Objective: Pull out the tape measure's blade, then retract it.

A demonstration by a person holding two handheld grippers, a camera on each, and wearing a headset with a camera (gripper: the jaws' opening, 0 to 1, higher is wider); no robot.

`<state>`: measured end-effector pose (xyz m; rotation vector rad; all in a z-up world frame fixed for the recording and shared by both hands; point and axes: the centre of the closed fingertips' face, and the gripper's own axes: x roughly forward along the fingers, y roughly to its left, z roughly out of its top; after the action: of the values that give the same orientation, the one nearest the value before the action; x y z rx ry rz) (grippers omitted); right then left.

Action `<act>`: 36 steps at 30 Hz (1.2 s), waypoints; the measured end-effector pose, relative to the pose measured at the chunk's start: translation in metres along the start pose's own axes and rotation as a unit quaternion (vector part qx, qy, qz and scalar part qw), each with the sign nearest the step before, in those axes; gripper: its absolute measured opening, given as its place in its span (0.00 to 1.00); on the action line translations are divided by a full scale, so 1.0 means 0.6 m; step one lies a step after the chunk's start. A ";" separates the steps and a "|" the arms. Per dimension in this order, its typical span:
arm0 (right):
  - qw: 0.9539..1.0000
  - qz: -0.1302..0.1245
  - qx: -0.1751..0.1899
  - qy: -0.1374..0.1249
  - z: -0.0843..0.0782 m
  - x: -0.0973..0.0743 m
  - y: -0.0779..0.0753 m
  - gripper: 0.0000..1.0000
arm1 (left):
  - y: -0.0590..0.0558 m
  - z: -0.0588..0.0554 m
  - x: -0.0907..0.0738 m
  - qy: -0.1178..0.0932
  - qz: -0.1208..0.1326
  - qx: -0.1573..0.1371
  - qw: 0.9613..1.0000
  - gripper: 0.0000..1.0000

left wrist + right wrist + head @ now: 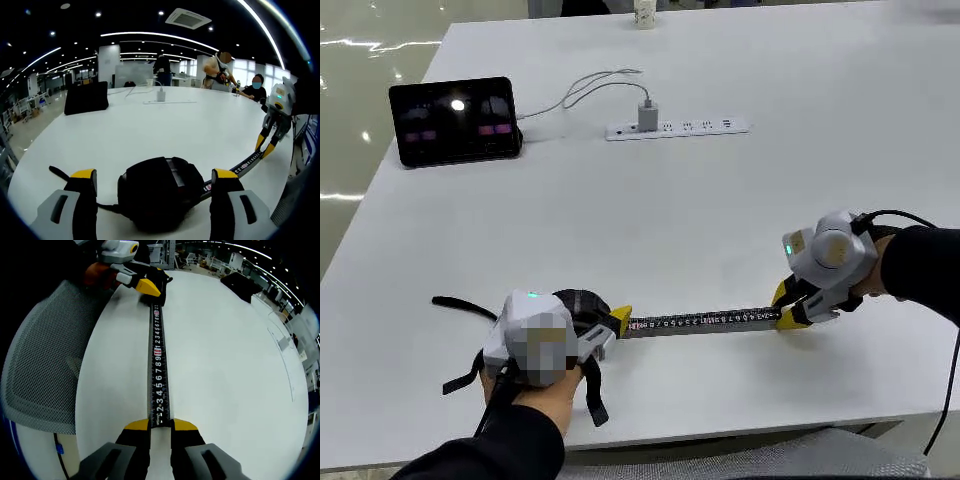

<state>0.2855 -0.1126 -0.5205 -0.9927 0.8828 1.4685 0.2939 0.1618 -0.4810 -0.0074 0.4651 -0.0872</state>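
Note:
The black tape measure case (582, 306) lies on the white table (720, 220) near its front edge, between the jaws of my left gripper (605, 325). In the left gripper view the case (160, 192) sits between the yellow-tipped fingers (83, 176), gripped. The dark numbered blade (705, 321) runs out flat to the right along the tabletop. My right gripper (788, 318) is shut on the blade's end; the right gripper view shows the blade (159, 355) running from the right gripper (160, 424) up to the left gripper (145, 285).
A black tablet (455, 120) stands at the far left. A white power strip (677, 127) with a charger and cable lies beyond the middle. A black strap (460, 303) trails left of the case. A grey mesh chair (45, 365) sits by the table's edge.

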 end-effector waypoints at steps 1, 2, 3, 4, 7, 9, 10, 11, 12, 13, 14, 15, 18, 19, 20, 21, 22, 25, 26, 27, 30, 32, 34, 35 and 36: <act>1.000 0.001 -0.001 0.004 0.000 0.000 0.001 0.11 | 0.002 -0.001 -0.001 0.002 0.003 0.000 1.000 0.87; 1.000 0.001 -0.001 0.004 -0.001 0.000 0.001 0.11 | 0.003 -0.001 -0.001 0.003 0.004 -0.001 1.000 0.86; 1.000 0.000 0.009 0.006 -0.001 -0.001 0.000 0.11 | 0.003 -0.002 -0.001 0.004 0.004 -0.003 1.000 0.85; 0.999 -0.001 0.038 0.006 -0.001 -0.001 0.000 0.11 | 0.003 -0.004 -0.002 0.008 0.005 -0.009 1.000 0.84; 0.999 0.000 0.031 0.010 -0.002 -0.001 -0.005 0.11 | -0.003 -0.008 -0.001 0.014 -0.006 -0.014 1.000 0.74; 0.999 0.000 0.036 0.012 -0.006 0.000 -0.009 0.11 | -0.005 -0.008 0.000 0.016 -0.006 -0.008 1.000 0.72; 0.999 -0.001 0.040 0.013 -0.007 0.000 -0.009 0.11 | -0.008 -0.009 0.000 0.016 -0.009 -0.007 1.000 0.70; 0.999 -0.002 0.047 0.012 -0.007 0.000 -0.008 0.11 | -0.011 -0.009 0.000 0.018 -0.013 -0.009 1.000 0.68; 0.999 -0.002 0.048 0.011 -0.007 0.000 -0.009 0.11 | -0.013 -0.010 0.000 0.020 -0.015 -0.010 1.000 0.66; 0.999 0.000 0.043 0.008 -0.007 0.000 -0.009 0.11 | -0.014 -0.011 0.000 0.021 -0.016 -0.008 1.000 0.64; 0.999 0.000 0.045 0.006 -0.009 0.000 -0.010 0.11 | -0.015 -0.010 0.000 0.020 -0.019 -0.008 1.000 0.64; 0.999 0.001 0.049 0.003 -0.010 0.000 -0.012 0.11 | -0.014 -0.011 0.000 0.021 -0.019 -0.008 1.000 0.64; 0.999 0.002 0.045 0.002 -0.009 0.001 -0.011 0.11 | -0.016 -0.012 0.000 0.022 -0.021 -0.006 1.000 0.63; 0.999 0.001 0.042 0.002 -0.009 0.001 -0.011 0.11 | -0.016 -0.012 0.001 0.024 -0.022 -0.003 0.999 0.63; 0.999 0.001 0.041 0.002 -0.009 0.001 -0.011 0.11 | -0.016 -0.012 0.001 0.026 -0.022 -0.003 0.999 0.63; 0.999 0.001 0.040 0.001 -0.009 0.002 -0.011 0.11 | -0.016 -0.013 0.001 0.028 -0.022 -0.001 0.999 0.62; 0.999 0.001 0.042 0.000 -0.009 0.002 -0.011 0.10 | -0.016 -0.013 0.000 0.029 -0.022 0.004 0.999 0.62; 0.999 -0.001 0.042 0.000 -0.008 0.003 -0.010 0.10 | -0.015 -0.014 -0.003 0.030 -0.022 0.003 0.999 0.62; 0.999 0.000 0.042 0.001 -0.009 0.004 -0.010 0.10 | -0.015 -0.013 -0.002 0.030 -0.022 0.003 0.999 0.62; 0.999 0.000 0.041 0.002 -0.009 0.005 -0.011 0.10 | -0.015 -0.013 -0.002 0.030 -0.023 0.003 0.999 0.62; 0.999 0.000 0.041 0.003 -0.008 0.005 -0.012 0.11 | -0.015 -0.013 -0.001 0.029 -0.023 0.003 0.999 0.62; 0.999 -0.002 0.044 0.004 -0.009 0.006 -0.012 0.11 | -0.015 -0.012 -0.001 0.028 -0.024 0.003 0.999 0.62; 0.999 -0.003 0.046 0.004 -0.006 0.005 -0.010 0.11 | -0.015 -0.012 0.000 0.027 -0.024 0.003 0.999 0.62; 0.999 -0.003 0.047 0.004 -0.004 0.005 -0.009 0.11 | -0.015 -0.012 0.000 0.027 -0.024 0.003 0.999 0.62; 0.999 -0.003 0.052 0.003 -0.002 0.005 -0.008 0.11 | -0.015 -0.012 0.000 0.027 -0.024 0.003 0.999 0.62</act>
<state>0.2903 -0.1120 -0.5238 -0.9222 0.9499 1.3997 0.2901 0.1529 -0.4874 -0.0100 0.5190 -0.1359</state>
